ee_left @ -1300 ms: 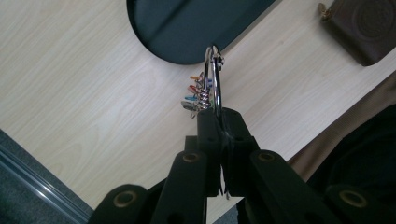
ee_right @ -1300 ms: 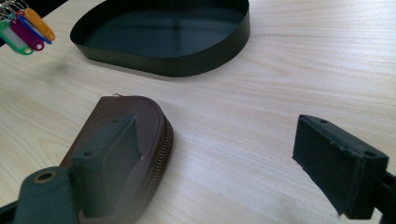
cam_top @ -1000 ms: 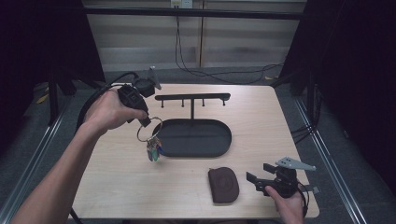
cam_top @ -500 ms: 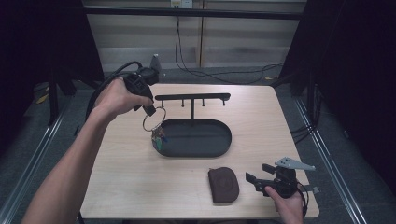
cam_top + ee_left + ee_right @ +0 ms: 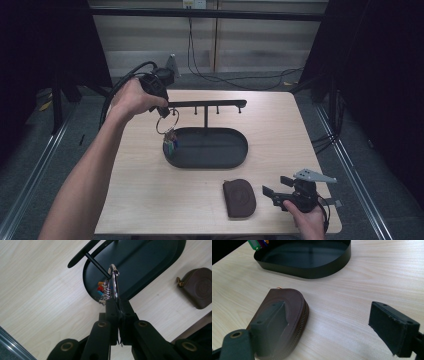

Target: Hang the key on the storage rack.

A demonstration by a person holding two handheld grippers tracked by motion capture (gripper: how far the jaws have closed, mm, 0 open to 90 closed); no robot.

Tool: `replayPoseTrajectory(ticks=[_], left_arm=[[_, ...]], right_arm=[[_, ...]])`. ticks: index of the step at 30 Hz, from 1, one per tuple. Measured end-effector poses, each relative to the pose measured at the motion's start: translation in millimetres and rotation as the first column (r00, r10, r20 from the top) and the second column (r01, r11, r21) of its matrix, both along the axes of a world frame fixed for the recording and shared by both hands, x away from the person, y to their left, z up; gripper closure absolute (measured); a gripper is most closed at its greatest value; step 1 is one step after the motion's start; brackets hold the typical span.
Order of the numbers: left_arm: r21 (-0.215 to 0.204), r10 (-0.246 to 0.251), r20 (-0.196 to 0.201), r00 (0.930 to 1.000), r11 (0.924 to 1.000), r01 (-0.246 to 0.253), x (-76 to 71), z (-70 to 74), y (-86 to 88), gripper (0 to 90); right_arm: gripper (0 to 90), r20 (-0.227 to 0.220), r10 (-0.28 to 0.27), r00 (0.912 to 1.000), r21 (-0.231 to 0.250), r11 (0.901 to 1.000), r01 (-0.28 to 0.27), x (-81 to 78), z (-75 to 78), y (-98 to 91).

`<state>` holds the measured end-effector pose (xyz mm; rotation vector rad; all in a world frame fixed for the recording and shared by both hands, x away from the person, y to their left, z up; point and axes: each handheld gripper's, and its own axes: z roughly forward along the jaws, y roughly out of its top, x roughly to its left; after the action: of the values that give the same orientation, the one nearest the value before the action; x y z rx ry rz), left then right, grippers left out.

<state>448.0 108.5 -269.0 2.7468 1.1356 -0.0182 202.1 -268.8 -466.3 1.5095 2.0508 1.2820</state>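
Left tongs pinch the key ring – at the rack's peg.

Table: pale wood, fine grain, centre of high view.
Tray: matte black, mid-frame.
Stand bar: black, above tray.
Key ring: shiny silver, upper centre of left gripper view.
Tags: orange, red, blue; green and purple at upper left of right gripper view.
Pouch: dark brown, brass-toned zip, lower centre of high view.
Left gripper and right gripper: black jaws.
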Motion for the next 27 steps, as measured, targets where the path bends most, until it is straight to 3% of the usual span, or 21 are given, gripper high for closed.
replayPoseTrajectory(ticks=[15, 27], left_arm=[[0.005, 0.020, 0.008, 0.9998, 0.9998, -0.020, 16.4, -14.7, -1.2, 87.8], [0.006, 0.028, 0.015, 0.9995, 0.9996, -0.028, 19.9, -20.5, -2.2, 85.4]], right_arm=[[14.3, -0.002, 0.008, 1.0000, -0.001, 1.0000, -0.008, -0.3, -0.1, 0.8], [14.4, -0.004, 0.007, 1.0000, 0.000, 1.0000, -0.007, -0.2, -0.4, 0.9]])
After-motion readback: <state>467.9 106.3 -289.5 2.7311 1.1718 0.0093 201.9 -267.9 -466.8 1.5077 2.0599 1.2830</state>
